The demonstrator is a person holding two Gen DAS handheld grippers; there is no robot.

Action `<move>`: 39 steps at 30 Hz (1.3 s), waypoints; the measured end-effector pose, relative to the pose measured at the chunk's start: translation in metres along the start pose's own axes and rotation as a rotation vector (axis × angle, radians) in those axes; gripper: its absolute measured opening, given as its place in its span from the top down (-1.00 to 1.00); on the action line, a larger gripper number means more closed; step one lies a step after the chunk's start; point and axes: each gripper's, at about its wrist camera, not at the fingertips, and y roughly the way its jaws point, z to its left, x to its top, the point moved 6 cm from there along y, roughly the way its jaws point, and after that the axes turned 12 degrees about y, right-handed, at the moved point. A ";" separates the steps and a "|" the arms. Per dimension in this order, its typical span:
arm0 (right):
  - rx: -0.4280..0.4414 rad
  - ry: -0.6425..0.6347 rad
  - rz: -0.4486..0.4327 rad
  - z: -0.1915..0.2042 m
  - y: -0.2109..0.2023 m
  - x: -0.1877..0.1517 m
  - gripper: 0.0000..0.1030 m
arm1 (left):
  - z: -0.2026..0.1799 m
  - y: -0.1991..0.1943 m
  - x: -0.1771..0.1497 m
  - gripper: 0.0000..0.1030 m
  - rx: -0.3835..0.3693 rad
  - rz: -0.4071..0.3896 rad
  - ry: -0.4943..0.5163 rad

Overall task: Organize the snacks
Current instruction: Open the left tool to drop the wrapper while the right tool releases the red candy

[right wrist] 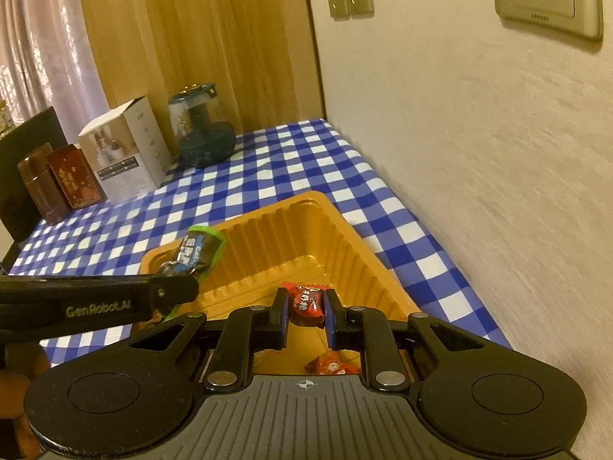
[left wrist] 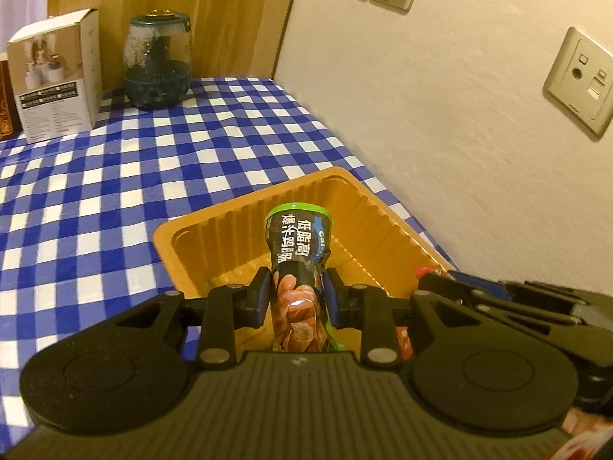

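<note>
**Snack packs held over the tray, one in each gripper**

Snack pouch [left wrist: 298, 257], dark with a green rim, pinched around its middle by the left gripper [left wrist: 298, 294], blue pads pressed into both sides so the film bunches at the waist. Held above the near-left part of the orange tray [left wrist: 245, 207], free end pointing toward the far wall. Seen from the right wrist view as a dark, green-edged pack [right wrist: 195, 255] poking out past the left tool's black finger, over the tray's left rim.

Red candy wrapper [right wrist: 306, 301] clamped between the pads of the right gripper [right wrist: 306, 316], above the tray floor [right wrist: 268, 268]. One more red wrapped sweet [right wrist: 329, 364] lying loose on the tray bottom, just below and nearer than the held one.

Likely handling: both packs light, soft and crinkly, film glossy and probably slippery, contents probably yielding under pressure. Best taken across the middle or across a flat sealed end, with pressure enough to stop sliding but not to crush. Floppy ends apt to droop and catch on the ribbed tray wall when lowered.

Tray resting on the blue-and-white checked cloth [left wrist: 115, 176], close beside the wall on the right. Far off on the cloth, well apart from the tray: a white carton [left wrist: 57, 76] and a dark glass jar [left wrist: 159, 65].
</note>
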 end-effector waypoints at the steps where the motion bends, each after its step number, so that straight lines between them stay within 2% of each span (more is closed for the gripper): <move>1: -0.001 0.005 0.003 -0.001 0.002 0.000 0.64 | 0.001 0.002 0.001 0.47 0.001 -0.005 -0.003; 3: -0.003 0.009 0.008 -0.003 0.004 -0.002 0.64 | 0.002 0.004 0.001 0.36 0.004 -0.018 -0.002; 10: -0.001 0.021 0.028 -0.001 0.007 -0.007 0.63 | 0.013 -0.010 -0.006 0.36 0.034 -0.033 -0.017; 19: 0.063 0.054 0.002 0.015 0.009 0.004 0.63 | 0.031 -0.034 -0.025 0.35 0.061 -0.044 -0.052; 20: 0.080 0.063 -0.006 0.016 0.009 0.005 0.63 | 0.033 -0.036 -0.026 0.32 0.065 -0.046 -0.053; 22: 0.109 0.101 -0.008 0.016 0.010 0.008 0.46 | 0.035 -0.040 -0.029 0.19 0.069 -0.055 -0.055; 24: 0.117 0.139 -0.016 0.014 0.009 0.010 -0.19 | 0.037 -0.043 -0.033 0.10 0.072 -0.060 -0.061; 25: 0.117 0.149 -0.029 0.012 0.007 0.010 -0.23 | 0.038 -0.045 -0.034 0.09 0.072 -0.061 -0.065; 39: 0.049 0.193 -0.007 -0.014 -0.049 -0.018 -0.30 | 0.029 -0.098 -0.068 -0.81 0.113 -0.067 -0.095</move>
